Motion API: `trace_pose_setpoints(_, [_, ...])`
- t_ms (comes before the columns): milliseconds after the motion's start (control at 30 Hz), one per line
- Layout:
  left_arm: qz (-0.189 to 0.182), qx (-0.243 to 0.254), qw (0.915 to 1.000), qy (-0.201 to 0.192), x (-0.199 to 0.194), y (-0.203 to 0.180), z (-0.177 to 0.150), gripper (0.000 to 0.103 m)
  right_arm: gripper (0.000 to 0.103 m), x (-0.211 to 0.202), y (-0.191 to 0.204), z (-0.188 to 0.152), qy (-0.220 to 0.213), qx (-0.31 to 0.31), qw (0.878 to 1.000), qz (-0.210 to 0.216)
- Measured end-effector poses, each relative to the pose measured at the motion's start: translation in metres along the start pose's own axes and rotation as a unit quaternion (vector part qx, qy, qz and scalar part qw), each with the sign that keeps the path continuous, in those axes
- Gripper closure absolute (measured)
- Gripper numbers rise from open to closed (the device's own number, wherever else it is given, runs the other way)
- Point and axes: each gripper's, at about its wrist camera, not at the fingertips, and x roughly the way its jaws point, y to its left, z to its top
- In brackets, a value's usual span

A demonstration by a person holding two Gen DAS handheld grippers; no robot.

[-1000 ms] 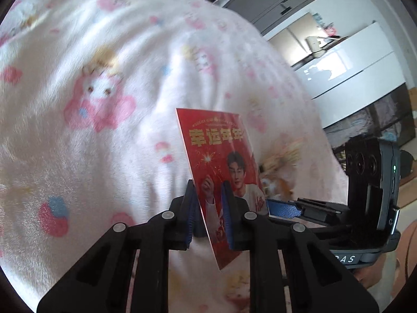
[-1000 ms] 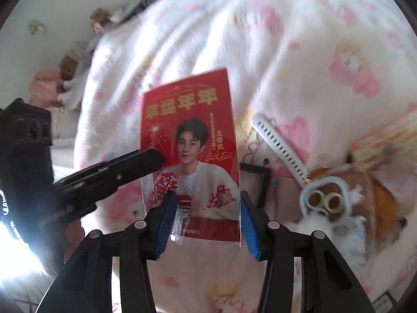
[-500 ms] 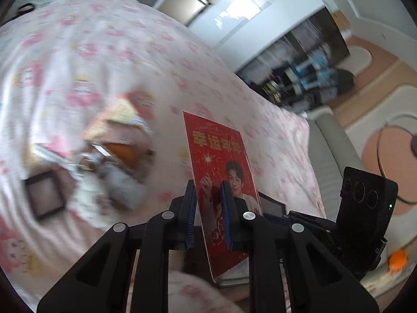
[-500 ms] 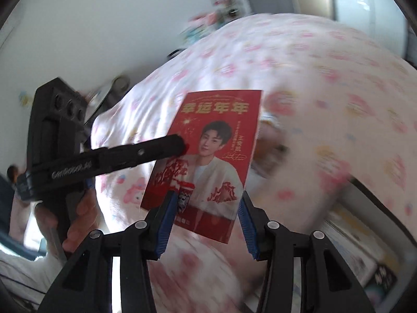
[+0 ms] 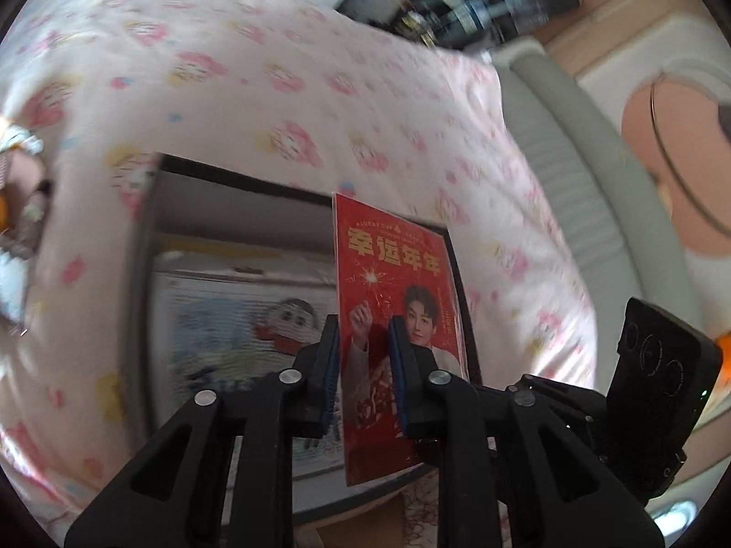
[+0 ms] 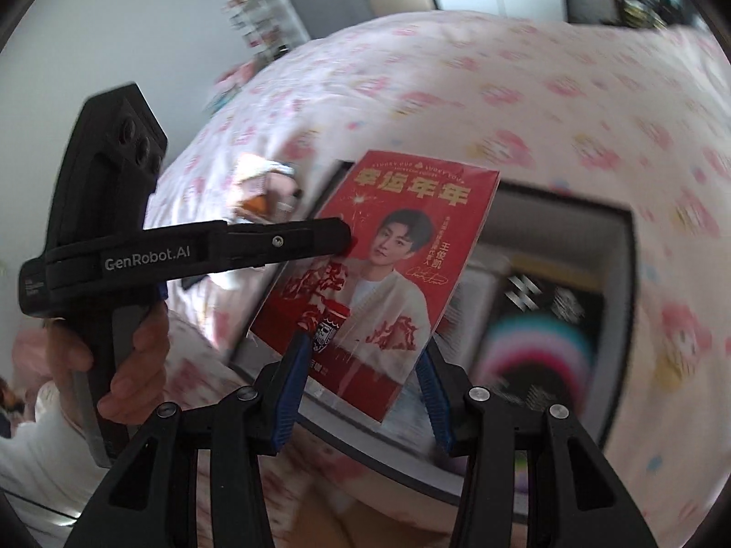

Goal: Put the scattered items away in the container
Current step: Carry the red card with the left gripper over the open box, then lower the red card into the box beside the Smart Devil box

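1. A red photo card [image 5: 393, 301], printed with yellow Chinese characters and a young man's portrait, is being pinched by the left gripper [image 5: 363, 370]; its blue-padded fingers [image 5: 330, 365] are being pressed against the two faces of the card, which is being held upright and edge-on between them.
2. In the right wrist view the same card [image 6: 388, 274] is being gripped at its left edge by the tip of the left gripper [image 6: 338, 237], whose handle is being clasped by the person's left hand [image 6: 137, 351].
3. The right gripper [image 6: 361, 388] is being held with its fingers [image 6: 290, 388] spread; the card's lower end is being framed between them, and contact with the pads cannot be told.
4. A dark-rimmed open box [image 6: 623, 283] is being shown just beyond the fingers of both grippers, directly behind the card; printed booklets [image 5: 237, 319] are lying inside it.
5. The box is being carried by a bed covered with a pink cartoon-print blanket [image 5: 274, 91].
6. Blurred small items [image 6: 265, 192] are lying on the blanket to the left of the box.
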Motion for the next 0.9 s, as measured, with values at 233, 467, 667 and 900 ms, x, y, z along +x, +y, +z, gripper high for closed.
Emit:
trace_pose_setpoints(233, [0.012, 0.012, 0.9985, 0.052, 0.055, -0.01, -0.012, 0.08, 0.06, 0.009, -0.046, -0.023, 0.004, 0.049, 0.999, -0.009])
trace_pose_setpoints(467, [0.011, 0.007, 0.9963, 0.085, 0.069, -0.001, -0.026, 0.08, 0.058, 0.026, -0.06, -0.033, 0.015, 0.06, 0.997, -0.036])
trace_pose_setpoints(667, [0.022, 0.003, 0.9944, 0.103, 0.075, 0.0, -0.034, 0.078, 0.058, 0.038, -0.056, -0.037, 0.016, 0.061, 0.995, -0.081])
trace_pose_setpoints(900, [0.042, 0.001, 0.9929, 0.111, 0.076, 0.002, -0.04, 0.08, 0.058, 0.039, -0.049, -0.044, 0.009, 0.054, 0.991, -0.126])
